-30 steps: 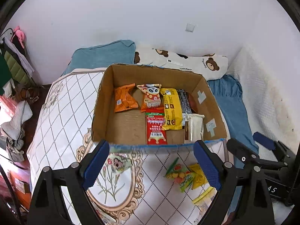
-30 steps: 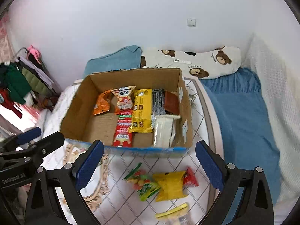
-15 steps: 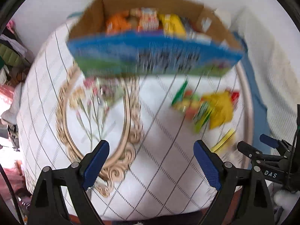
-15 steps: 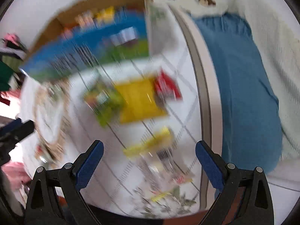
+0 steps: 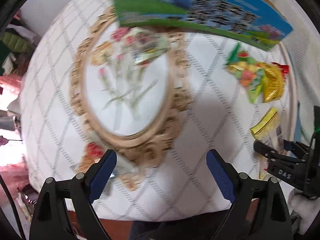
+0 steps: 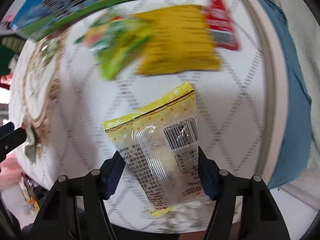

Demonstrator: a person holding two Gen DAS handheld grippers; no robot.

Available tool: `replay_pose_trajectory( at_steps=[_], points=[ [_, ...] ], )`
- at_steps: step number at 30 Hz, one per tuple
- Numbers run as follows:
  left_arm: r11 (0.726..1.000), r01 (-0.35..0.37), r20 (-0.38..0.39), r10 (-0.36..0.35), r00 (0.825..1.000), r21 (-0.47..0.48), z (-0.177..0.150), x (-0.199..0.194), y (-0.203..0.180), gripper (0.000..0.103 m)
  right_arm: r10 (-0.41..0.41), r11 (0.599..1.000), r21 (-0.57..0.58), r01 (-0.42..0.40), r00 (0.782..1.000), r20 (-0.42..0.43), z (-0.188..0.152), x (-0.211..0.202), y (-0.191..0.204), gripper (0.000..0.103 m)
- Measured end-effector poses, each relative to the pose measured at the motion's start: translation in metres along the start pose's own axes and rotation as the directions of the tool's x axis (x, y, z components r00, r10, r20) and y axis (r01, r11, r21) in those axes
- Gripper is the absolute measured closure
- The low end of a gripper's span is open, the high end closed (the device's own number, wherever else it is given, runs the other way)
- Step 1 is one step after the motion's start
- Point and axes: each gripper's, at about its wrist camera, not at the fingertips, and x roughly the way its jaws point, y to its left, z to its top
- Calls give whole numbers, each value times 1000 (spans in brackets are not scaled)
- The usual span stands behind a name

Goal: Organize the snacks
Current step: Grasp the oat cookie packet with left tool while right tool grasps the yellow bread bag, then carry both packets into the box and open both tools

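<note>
My right gripper (image 6: 160,160) is closed onto a clear packet with a yellow top (image 6: 160,140), one finger on each side of it, and the packet looks sharp against the blurred table. Beyond it lie a yellow bag (image 6: 178,42), a green fruit-candy bag (image 6: 114,40) and a red packet (image 6: 222,30). The cardboard box's blue and green outer wall (image 6: 80,2) is at the top. My left gripper (image 5: 162,164) is open and empty over the white quilted table cover (image 5: 180,120). The box wall (image 5: 200,14), the candy bag (image 5: 246,74) and the clear packet (image 5: 266,126) show there too.
A small foil packet (image 5: 148,50) lies on the floral oval print near the box. The table's round rim (image 6: 268,80) runs along the right, with blue bedding (image 6: 290,80) beyond. Clothes hang at the far left (image 5: 14,40).
Both grippers have dropped low toward the table, away from the box. My right gripper has narrowed and closed around the clear yellow-topped packet. My left gripper stays open.
</note>
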Motion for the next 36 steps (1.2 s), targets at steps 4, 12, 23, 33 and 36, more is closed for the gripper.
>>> replay_pose_trajectory(
  at_steps=[4, 12, 23, 33, 36],
  points=[
    [996, -83, -60, 85, 995, 30, -17, 9, 32, 11, 33, 995, -91, -34, 999, -13, 6, 5, 48, 34],
    [978, -172, -140, 188, 972, 122, -34, 41, 65, 12, 60, 976, -205, -72, 996, -65, 18, 18, 112, 34],
    [979, 55, -185, -92, 979, -196, -12, 57, 100, 37, 133, 984, -104, -145, 984, -115, 48, 9, 99, 18],
    [960, 133, -174, -179, 968, -245, -28, 68, 77, 37, 76, 973, -212, -89, 995, -67, 31, 0, 101, 22],
    [963, 133, -179, -177, 968, -233, -28, 72, 64, 37, 117, 980, -153, -127, 990, -76, 26, 5, 99, 40]
  ],
)
